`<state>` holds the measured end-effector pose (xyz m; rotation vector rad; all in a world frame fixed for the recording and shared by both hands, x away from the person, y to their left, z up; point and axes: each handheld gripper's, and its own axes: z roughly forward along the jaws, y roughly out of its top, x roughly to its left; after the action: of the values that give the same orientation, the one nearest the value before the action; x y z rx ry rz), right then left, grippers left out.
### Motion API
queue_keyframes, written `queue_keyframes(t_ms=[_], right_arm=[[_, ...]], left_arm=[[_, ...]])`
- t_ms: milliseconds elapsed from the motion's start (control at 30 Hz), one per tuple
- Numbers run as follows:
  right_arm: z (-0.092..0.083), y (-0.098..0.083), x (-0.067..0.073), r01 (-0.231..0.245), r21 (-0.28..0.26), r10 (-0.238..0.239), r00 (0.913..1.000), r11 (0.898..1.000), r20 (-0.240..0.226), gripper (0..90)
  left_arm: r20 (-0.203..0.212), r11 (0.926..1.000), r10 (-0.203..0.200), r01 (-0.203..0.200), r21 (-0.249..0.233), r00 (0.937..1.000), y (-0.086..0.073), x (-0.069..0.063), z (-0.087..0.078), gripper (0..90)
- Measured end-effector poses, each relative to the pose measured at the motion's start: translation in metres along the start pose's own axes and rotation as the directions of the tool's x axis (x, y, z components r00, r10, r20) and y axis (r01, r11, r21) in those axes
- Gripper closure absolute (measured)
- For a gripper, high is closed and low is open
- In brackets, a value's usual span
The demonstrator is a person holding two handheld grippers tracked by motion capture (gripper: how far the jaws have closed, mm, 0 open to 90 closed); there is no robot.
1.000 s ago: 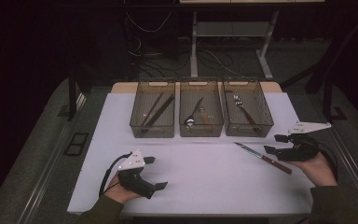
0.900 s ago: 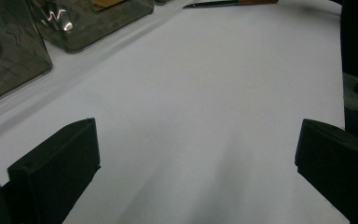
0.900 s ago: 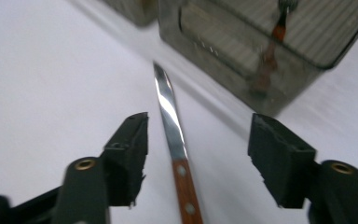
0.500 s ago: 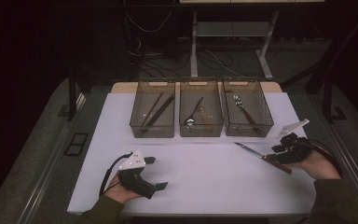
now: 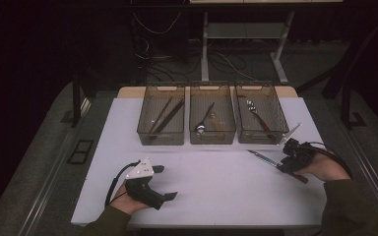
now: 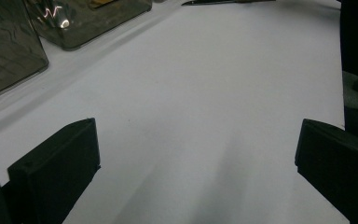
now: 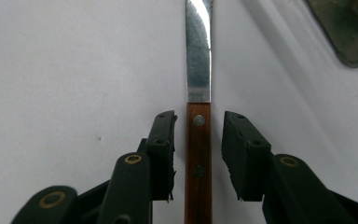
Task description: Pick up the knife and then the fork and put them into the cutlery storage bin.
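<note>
We're straddling the knife [image 7: 198,140] on the white table [image 5: 216,191], right of the three bins.

Our right gripper [image 7: 198,154] has slid in over the wooden handle since a second ago, jaws just closing, a gap either side. Our left gripper [image 5: 163,183] rests wide open. One knife, three bins [image 5: 161,137], two grippers.

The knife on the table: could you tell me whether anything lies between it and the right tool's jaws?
Nothing visible does. The knife lies flat with its wooden handle between the right tool, whose jaws flank it with small gaps.
</note>
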<state>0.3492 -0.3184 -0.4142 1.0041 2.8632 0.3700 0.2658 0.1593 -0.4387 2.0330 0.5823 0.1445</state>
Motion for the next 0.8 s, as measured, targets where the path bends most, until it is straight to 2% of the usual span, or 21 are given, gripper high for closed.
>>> queue_keyframes(t_ms=[167, 567, 633, 733, 800], right_arm=[[0.004, 0.005, -0.002, 0.014, 0.054, -0.014, 0.9999, 0.998, -0.008, 69.7], [0.01, 0.016, -0.002, 0.042, 0.124, -0.041, 0.9991, 0.991, -0.012, 74.6], [0.011, 0.017, -0.002, 0.055, 0.128, -0.055, 0.9985, 0.99, -0.004, 77.2], [0.01, 0.016, -0.003, 0.049, 0.119, -0.047, 0.9987, 0.992, -0.02, 77.7], [0.01, 0.014, -0.004, 0.051, 0.111, -0.05, 0.9987, 0.993, -0.013, 77.8]], left_arm=[[0.0, 1.0, 0.001, -0.001, -0.003, 1.0, 0.0, -0.001, 0.0, 0.0], [0.0, 1.0, 0.004, -0.004, 0.001, 1.0, 0.0, -0.001, 0.0, 0.0], [0.0, 1.0, 0.005, -0.005, 0.001, 1.0, 0.0, -0.001, 0.0, 0.0], [0.0, 1.0, 0.004, -0.004, 0.001, 1.0, 0.0, -0.001, 0.0, 0.0], [0.001, 1.0, 0.004, -0.004, 0.0, 1.0, 0.0, -0.001, 0.0, 0.0]])
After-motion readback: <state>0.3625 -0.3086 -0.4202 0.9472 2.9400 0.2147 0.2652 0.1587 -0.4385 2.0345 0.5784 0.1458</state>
